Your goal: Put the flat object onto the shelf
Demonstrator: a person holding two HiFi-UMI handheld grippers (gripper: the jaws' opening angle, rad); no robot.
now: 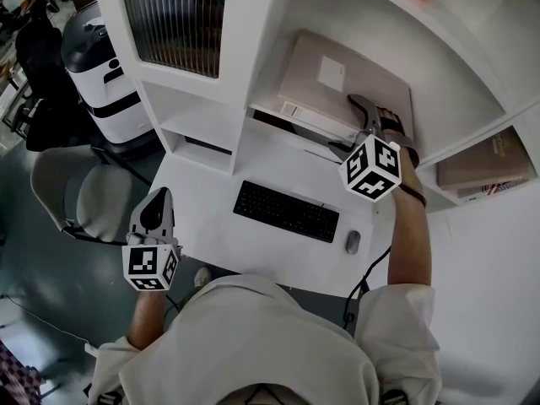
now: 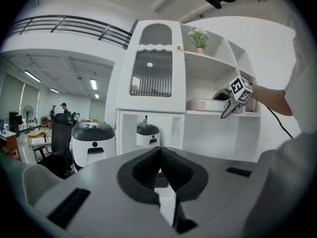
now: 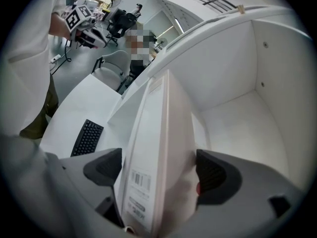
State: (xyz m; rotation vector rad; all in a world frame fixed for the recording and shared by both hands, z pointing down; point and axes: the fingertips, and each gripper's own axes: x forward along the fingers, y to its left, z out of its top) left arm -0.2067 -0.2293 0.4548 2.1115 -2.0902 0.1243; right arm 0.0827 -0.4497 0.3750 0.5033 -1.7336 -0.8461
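Note:
The flat object is a pale, thin box (image 1: 325,87) with a white label, lying in the open shelf compartment (image 1: 268,81) above the desk. My right gripper (image 1: 350,127) reaches over the box's near right edge. In the right gripper view the box (image 3: 153,148) sits edge-on between the jaws of the right gripper (image 3: 158,170), which stand wide apart; the left pad (image 3: 105,165) is just clear of it. The shelf floor (image 3: 242,128) is bare white beside it. My left gripper (image 1: 155,199) hangs low at the desk's left front corner; in its own view the left gripper (image 2: 160,155) is shut on nothing.
On the white desk lie a black keyboard (image 1: 285,211) and a mouse (image 1: 353,241). Books (image 1: 485,167) fill a lower shelf at the right. A ribbed-glass cabinet door (image 1: 173,15) is left of the box. A grey chair (image 1: 80,192) and a white-and-black machine (image 1: 105,74) stand at the left.

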